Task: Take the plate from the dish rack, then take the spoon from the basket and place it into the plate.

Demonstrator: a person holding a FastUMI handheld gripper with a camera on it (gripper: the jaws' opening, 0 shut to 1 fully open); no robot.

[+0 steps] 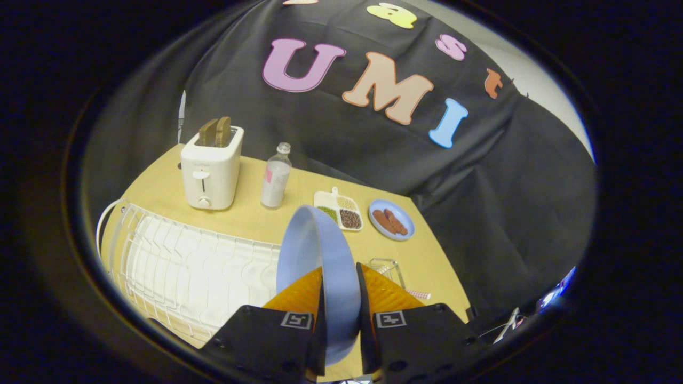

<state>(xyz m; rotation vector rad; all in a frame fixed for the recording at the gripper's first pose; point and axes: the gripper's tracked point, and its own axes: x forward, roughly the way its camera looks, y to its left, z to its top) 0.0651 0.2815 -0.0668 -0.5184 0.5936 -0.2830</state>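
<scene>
A light blue plate [315,250] stands on edge between my two fingers, lifted above the table. My gripper [339,280] is shut on the plate, one finger pressing each face near its lower rim. To the left and below lies the white wire dish rack [181,266], with nothing standing in it. Just right of the plate, past my right finger, a small clear wire basket [388,268] sits on the table; a pink-and-white striped handle [420,294] pokes out beside it. Whether that handle is the spoon I cannot tell.
On the yellow table [256,216] stand a white toaster [211,165] with two slices in it, a clear bottle [276,178], a white divided dish [340,210] of beans and a small blue plate [392,220] holding sausages. Black cloth walls rise behind and to the right.
</scene>
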